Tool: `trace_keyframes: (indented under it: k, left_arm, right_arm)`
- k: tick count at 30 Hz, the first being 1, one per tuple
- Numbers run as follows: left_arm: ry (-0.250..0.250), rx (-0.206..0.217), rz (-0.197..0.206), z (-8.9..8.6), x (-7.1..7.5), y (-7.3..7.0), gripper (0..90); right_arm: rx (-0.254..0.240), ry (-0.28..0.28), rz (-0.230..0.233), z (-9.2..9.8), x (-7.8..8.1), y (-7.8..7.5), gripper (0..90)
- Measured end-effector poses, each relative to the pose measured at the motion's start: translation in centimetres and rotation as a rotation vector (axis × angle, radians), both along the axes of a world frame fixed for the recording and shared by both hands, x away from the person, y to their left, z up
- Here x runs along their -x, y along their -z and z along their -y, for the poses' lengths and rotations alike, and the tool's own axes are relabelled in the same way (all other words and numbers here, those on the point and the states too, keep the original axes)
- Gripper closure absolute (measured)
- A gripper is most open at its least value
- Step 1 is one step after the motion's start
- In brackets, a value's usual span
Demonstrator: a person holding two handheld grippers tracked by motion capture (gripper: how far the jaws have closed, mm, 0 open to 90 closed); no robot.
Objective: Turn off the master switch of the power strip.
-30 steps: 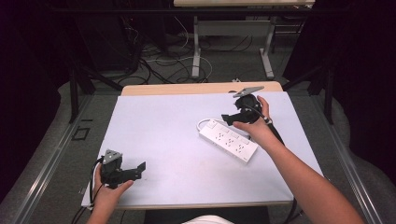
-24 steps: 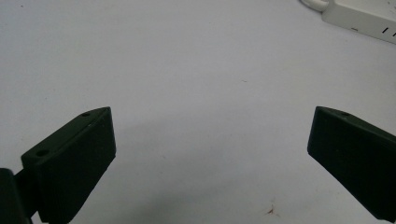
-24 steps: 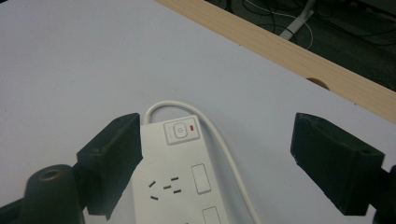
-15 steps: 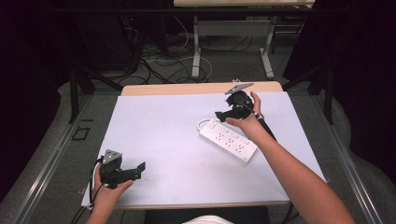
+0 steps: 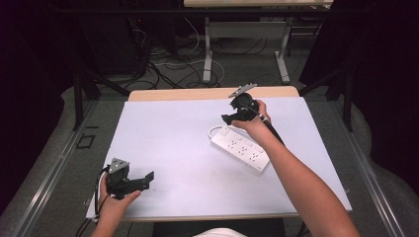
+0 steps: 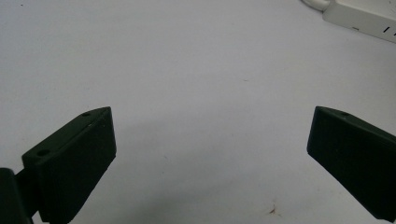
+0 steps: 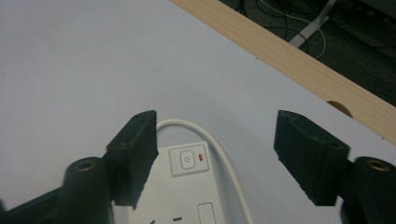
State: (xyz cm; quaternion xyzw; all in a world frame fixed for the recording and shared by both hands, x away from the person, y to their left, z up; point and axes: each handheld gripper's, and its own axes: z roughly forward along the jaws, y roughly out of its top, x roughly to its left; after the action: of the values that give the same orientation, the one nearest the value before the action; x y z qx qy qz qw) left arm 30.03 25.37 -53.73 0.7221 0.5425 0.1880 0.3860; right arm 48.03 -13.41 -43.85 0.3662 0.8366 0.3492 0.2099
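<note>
Two grippers, one power strip. Left gripper [image 5: 148,178] near front-left table [image 5: 168,138] edge, jaws wide, nothing between, bare surface ahead. Power strip [image 5: 240,149] right of centre. Right gripper [image 5: 228,118] over its far end, jaws have just been closing, part open, gripping nothing. Right gripper view shows switch [image 7: 188,159], looping cord [image 7: 219,154] and wooden back edge [image 7: 299,65].

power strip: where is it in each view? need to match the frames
High view: power strip right of centre, lying diagonally under the right hand.
Left gripper view: top right corner, far off.
Right gripper view: bottom centre, switch end between the open claw.
Shared landmark: its white cable loop.
</note>
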Motion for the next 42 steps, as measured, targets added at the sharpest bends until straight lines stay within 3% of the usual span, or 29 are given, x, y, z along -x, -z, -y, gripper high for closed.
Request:
trace_keyframes:
  k: [13, 15, 17, 19, 21, 26, 30, 33, 35, 41, 42]
  left_arm:
    - [-0.005, 0.000, -0.002, -0.1, 0.0, 0.1, 1.7]
    - [-0.006, 0.001, -0.002, -0.1, 0.0, 0.1, 1.7]
    - [-0.006, -0.001, -0.005, -0.1, 0.0, 0.1, 2.0]
    - [-0.005, 0.000, -0.005, -0.1, 0.0, 0.1, 2.1]
    - [-0.002, 0.000, -0.009, -0.1, 0.0, 0.1, 2.1]
    - [-0.002, 0.001, -0.010, -0.1, -0.1, 0.2, 2.1]
    - [-0.001, -0.001, -0.014, -0.2, -0.1, 0.2, 2.3]
    - [-0.001, -0.002, -0.016, -0.2, -0.1, 0.2, 2.3]
    - [-0.001, -0.001, -0.017, -0.2, -0.1, 0.2, 2.4]
    - [-0.004, 0.000, -0.008, -0.2, -0.1, 0.3, 2.4]
    - [-0.004, 0.001, -0.008, -0.2, -0.1, 0.3, 2.4]
  right_arm:
    - [0.024, 0.012, -0.018, -1.0, -1.6, 1.7, 63.2]
    - [0.043, -0.005, -0.010, -1.1, -1.8, 2.0, 67.6]
    - [0.101, 0.000, -0.006, -1.1, -2.0, 2.1, 71.1]
    - [0.077, 0.008, -0.034, -1.2, -2.1, 2.3, 73.1]
    - [0.108, 0.013, -0.028, -1.1, -2.4, 2.6, 73.7]
    - [0.054, 0.051, -0.030, -0.7, -2.8, 3.4, 73.6]
    - [0.032, 0.046, -0.038, -1.0, -3.1, 3.8, 83.1]
    - [0.037, 0.052, -0.073, -1.2, -3.2, 4.0, 90.0]
    - [0.013, 0.069, -0.142, -1.5, -3.3, 4.7, 90.0]
    - [0.025, 0.080, -0.201, -2.1, -3.5, 6.0, 90.0]
    - [0.027, 0.070, -0.229, -2.1, -3.5, 6.0, 90.0]
